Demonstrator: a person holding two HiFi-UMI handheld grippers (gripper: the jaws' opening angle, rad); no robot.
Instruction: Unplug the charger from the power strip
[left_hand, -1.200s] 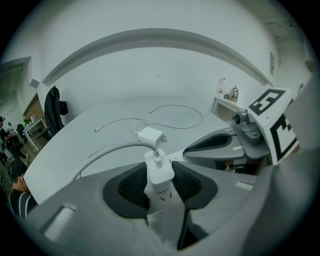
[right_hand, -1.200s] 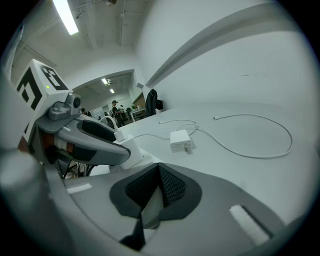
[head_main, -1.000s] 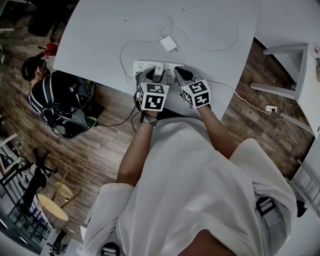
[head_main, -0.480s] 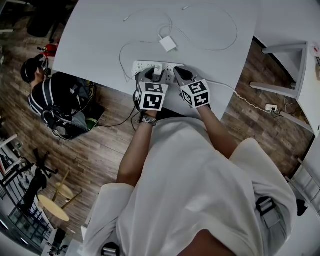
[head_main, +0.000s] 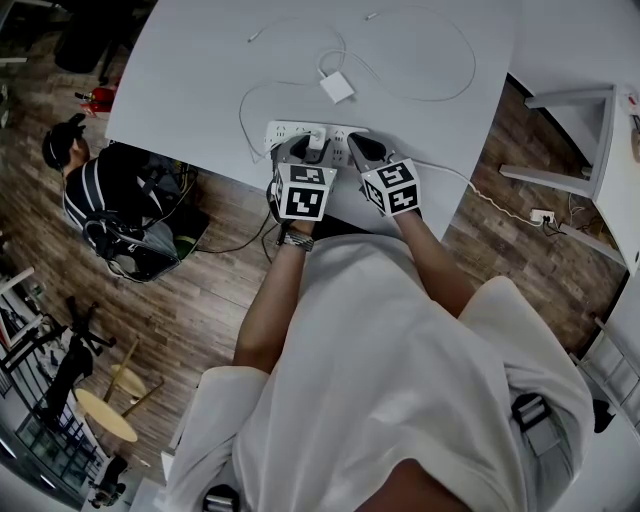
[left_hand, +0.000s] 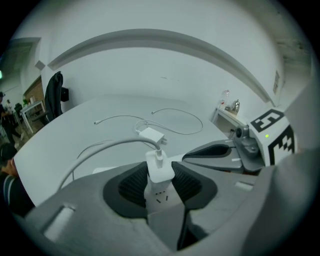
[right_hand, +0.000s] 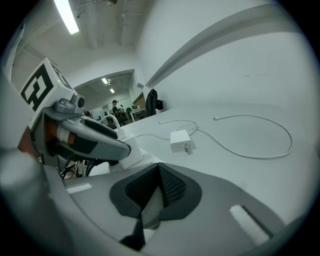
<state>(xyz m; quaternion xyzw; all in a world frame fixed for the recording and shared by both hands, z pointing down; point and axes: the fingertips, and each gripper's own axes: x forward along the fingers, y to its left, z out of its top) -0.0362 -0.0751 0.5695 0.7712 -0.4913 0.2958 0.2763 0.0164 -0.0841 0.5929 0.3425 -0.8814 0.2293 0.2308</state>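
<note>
Lower centre: left gripper, fingers pinching the plugged-in charger by its flat sides. Beside it, right gripper, fingers pressed together, over the power strip. Charger probably light, rigid, smooth; best pulled straight.
</note>
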